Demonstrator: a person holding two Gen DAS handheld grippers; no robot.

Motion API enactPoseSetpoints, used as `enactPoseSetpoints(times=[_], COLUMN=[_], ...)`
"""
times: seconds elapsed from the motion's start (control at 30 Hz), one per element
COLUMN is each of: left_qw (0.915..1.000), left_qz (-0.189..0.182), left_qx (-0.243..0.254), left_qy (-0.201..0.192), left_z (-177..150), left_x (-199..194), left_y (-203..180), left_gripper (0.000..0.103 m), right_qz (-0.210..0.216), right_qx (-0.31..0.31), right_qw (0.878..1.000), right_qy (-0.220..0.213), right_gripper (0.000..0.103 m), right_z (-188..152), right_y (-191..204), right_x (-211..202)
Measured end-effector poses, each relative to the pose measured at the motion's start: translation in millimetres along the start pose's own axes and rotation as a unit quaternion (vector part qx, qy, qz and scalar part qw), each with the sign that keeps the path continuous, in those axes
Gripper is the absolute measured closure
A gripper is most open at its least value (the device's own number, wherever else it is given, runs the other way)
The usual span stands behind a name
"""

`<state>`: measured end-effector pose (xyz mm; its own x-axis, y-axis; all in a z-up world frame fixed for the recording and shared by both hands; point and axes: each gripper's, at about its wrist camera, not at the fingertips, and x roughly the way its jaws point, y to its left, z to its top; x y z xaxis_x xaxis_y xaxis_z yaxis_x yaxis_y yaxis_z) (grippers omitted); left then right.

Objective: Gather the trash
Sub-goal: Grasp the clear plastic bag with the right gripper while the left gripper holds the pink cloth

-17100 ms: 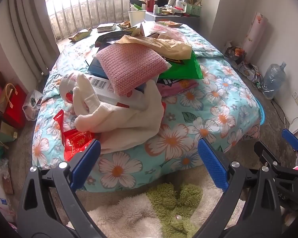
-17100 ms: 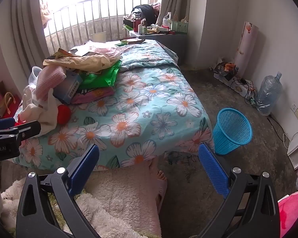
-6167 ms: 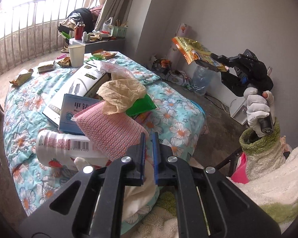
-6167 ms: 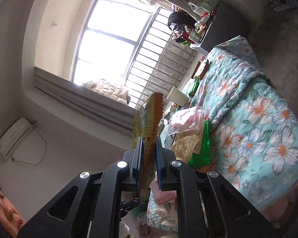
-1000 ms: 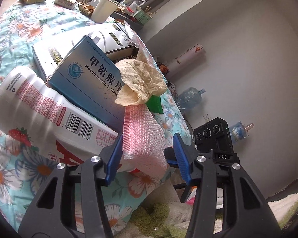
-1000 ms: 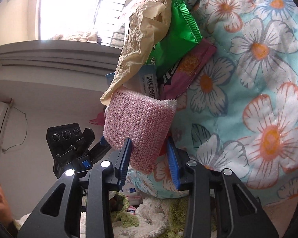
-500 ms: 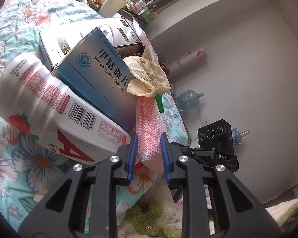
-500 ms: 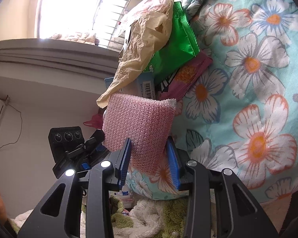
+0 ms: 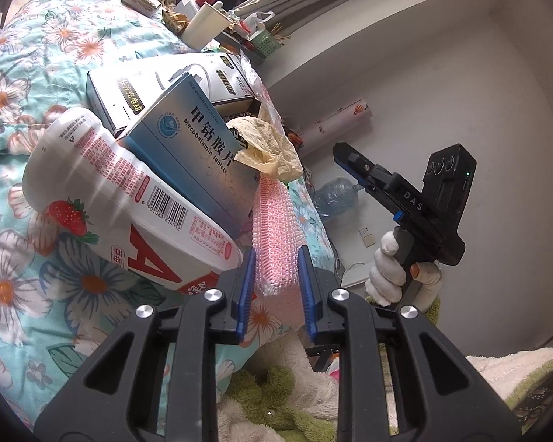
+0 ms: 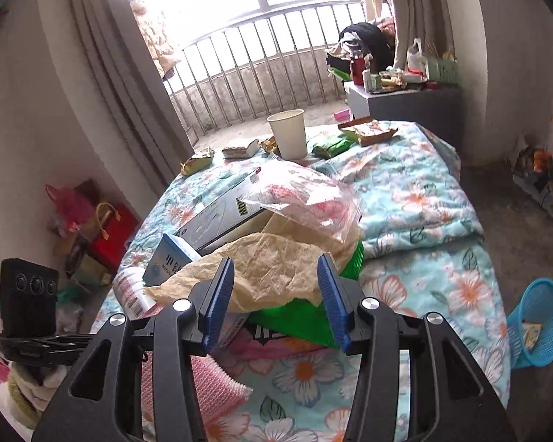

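Note:
My left gripper (image 9: 275, 289) is shut on a pink knitted cloth (image 9: 274, 235), seen edge-on at the near edge of the bed's pile; the cloth also shows in the right wrist view (image 10: 206, 394). My right gripper (image 10: 276, 300) is open and empty, lifted above crumpled tan paper (image 10: 261, 269) and a green snack bag (image 10: 306, 316). It also shows in the left wrist view (image 9: 354, 164). A blue mesh bin (image 10: 538, 320) holding a wrapper stands on the floor at the right.
The pile holds a white strawberry bottle (image 9: 103, 199), a blue tablet box (image 9: 195, 154), a white carton (image 9: 158, 84) and a clear plastic bag (image 10: 306, 199). A paper cup (image 10: 287, 132) and wrappers lie at the far end of the floral bed (image 10: 416, 199). A water jug (image 9: 335, 199) stands by the wall.
My right gripper let go of the pink cloth, rose and swung to face the bed from above. My left gripper stays shut on the cloth.

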<state>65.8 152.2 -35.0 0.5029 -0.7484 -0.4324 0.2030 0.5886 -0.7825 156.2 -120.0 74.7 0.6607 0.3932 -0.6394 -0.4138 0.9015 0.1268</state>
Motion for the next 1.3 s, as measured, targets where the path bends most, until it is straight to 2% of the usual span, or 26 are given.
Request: enactPoseSetpoints(times=[0.1,0.2,0.57,0.63,0.67,0.73,0.77,0.8,0.97,1.3], left_qw=[1.0,0.9999,0.9991,0.9988,0.9986,0.9982,0.9979,0.9977,0.9971,0.9961], left_qz=[-0.004,-0.004,-0.015,-0.018,-0.02,-0.025,-0.027,-0.028,-0.029,-0.024], left_qx=[0.003,0.004,0.012,0.014,0.015,0.016,0.017,0.018,0.021,0.035], left_qy=[-0.005,-0.01,-0.037,-0.043,-0.046,-0.053,-0.056,-0.059,-0.067,-0.078], left_z=[-2.2,-3.3,-7.7,-7.9,-7.5,-7.5,-7.5,-7.2,-5.6,-1.8], left_x=[-6.7,-11.0,-36.7,-40.3,-41.6,-44.0,-44.9,-45.8,-48.6,-48.5], left_y=[0.3,2.8,12.4,12.8,12.9,12.7,11.8,11.5,8.5,-8.1], left_gripper=[0.082,0.082,0.082,0.082,0.082,0.082,0.082,0.082,0.082,0.082], right_qz=[-0.038,-0.064,-0.099,-0.1,-0.098,-0.092,-0.089,-0.089,-0.097,-0.125], right_qx=[-0.079,-0.131,-0.211,-0.211,-0.208,-0.196,-0.191,-0.187,-0.161,-0.088], right_qw=[0.996,0.989,0.972,0.972,0.973,0.976,0.977,0.978,0.982,0.984], right_qy=[-0.008,0.003,0.037,0.034,0.032,0.025,0.02,0.018,-0.021,-0.089], right_gripper=[0.057,0.057,0.057,0.058,0.064,0.068,0.075,0.088,0.095,0.097], right_z=[16.2,26.5,30.0,29.6,29.9,31.0,31.4,32.9,41.1,55.1], right_y=[20.6,36.6,59.5,60.4,60.0,58.2,57.0,56.2,45.1,-5.8], right_x=[19.3,45.2,115.7,118.5,117.9,114.0,111.5,109.7,84.6,19.2])
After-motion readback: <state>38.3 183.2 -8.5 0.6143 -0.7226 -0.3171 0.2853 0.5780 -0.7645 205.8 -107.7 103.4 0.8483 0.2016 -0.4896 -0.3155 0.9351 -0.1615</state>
